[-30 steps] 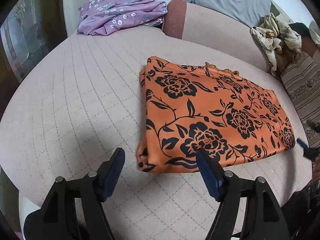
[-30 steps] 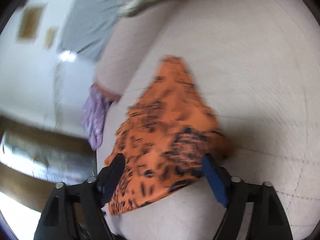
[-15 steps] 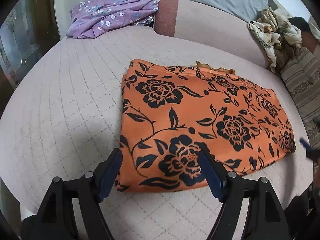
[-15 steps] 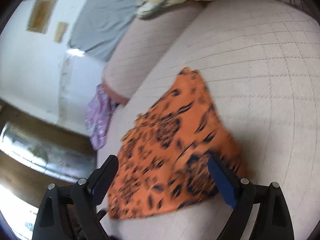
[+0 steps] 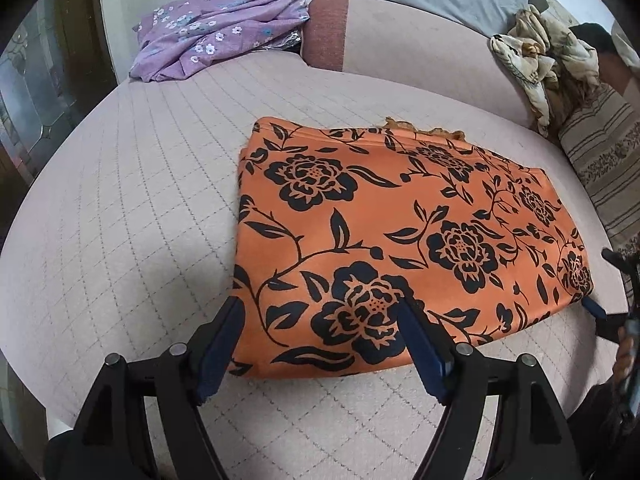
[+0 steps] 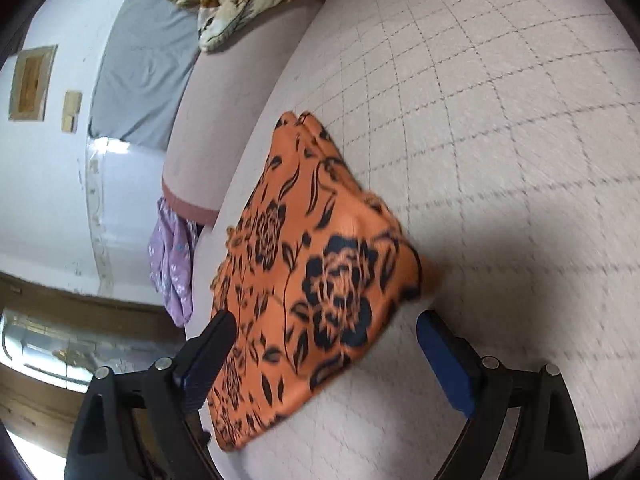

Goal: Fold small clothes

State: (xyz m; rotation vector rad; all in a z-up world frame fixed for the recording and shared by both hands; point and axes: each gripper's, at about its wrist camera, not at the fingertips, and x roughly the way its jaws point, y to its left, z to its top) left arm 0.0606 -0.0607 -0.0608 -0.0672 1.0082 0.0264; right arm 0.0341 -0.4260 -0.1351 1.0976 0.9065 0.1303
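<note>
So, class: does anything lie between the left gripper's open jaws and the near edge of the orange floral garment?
Nothing visible does. The left gripper hangs open directly over the orange floral garment's near edge, with only bare quilted bed cover around it.

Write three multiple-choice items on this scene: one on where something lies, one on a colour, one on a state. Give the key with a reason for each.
1. Where does the purple floral garment lie?
A. At the far left end of the quilted surface, beside the bolster
B. On top of the orange cloth
C. Between the left gripper's jaws

2. What colour is the flower print on the orange cloth?
A. White
B. Black
C. Blue

3. How does the left gripper stand?
A. Shut on the cloth's corner
B. Shut on nothing
C. Open, straddling the cloth's near edge

Key:
1 A: it sits far from the orange cloth, by the bolster's end.
2 B: the flowers and leaves are black on orange.
3 C: its blue pads stand apart over the edge and clamp nothing.
</note>
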